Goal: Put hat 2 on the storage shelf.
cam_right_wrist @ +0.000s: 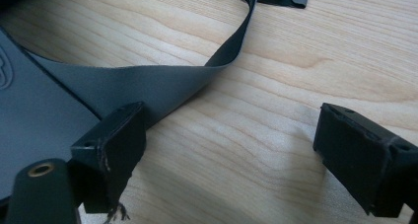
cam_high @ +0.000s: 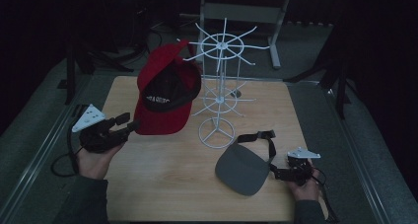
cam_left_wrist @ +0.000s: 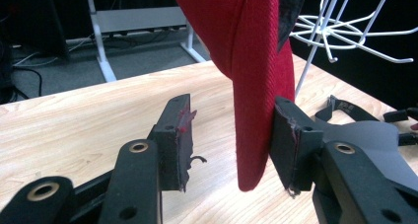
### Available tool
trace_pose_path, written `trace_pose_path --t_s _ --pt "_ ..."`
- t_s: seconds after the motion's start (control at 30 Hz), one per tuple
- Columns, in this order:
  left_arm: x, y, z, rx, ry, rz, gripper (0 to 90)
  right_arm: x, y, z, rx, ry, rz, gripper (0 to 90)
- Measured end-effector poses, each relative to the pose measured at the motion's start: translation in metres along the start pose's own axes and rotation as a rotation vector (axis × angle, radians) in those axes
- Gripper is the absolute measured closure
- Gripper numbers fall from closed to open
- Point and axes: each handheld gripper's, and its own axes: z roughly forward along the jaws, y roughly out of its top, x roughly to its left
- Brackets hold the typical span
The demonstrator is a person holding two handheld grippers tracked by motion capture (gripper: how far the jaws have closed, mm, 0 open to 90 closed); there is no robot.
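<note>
A red cap (cam_high: 165,86) with a black lining hangs from an upper arm of the white wire rack (cam_high: 217,101), its brim pointing down. My left gripper (cam_high: 126,122) is open at the brim's lower left edge. In the left gripper view the red brim (cam_left_wrist: 254,86) hangs between the jaws of the left gripper (cam_left_wrist: 231,150) and touches the right pad (cam_left_wrist: 288,145). A grey visor (cam_high: 242,168) with a black strap lies flat on the table. My right gripper (cam_high: 272,170) is open at its right edge; the right gripper (cam_right_wrist: 239,160) shows bare wood between its jaws, the grey strap (cam_right_wrist: 148,86) beside the left one.
The wooden table (cam_high: 162,184) has free room at the front left and far right. The rack's round wire base (cam_high: 217,131) stands mid-table, its arms (cam_left_wrist: 345,31) spreading outward. Metal desk legs (cam_high: 276,36) and dark floor lie beyond the far edge.
</note>
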Motion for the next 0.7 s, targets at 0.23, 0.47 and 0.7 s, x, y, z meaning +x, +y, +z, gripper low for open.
trace_pose_path --t_s 0.23,0.47,0.7 --pt "0.001 0.001 -0.010 0.009 -0.003 0.023 54.2 -0.001 0.000 0.000 0.001 0.005 -0.007 12.7" --pt "0.004 -0.005 -0.015 0.021 0.001 0.017 54.4 -0.002 0.003 -0.001 0.030 0.019 -0.023 12.2" --pt "0.004 -0.013 -0.021 0.028 -0.002 0.008 54.6 -0.003 0.007 -0.007 0.060 0.024 -0.010 29.3"
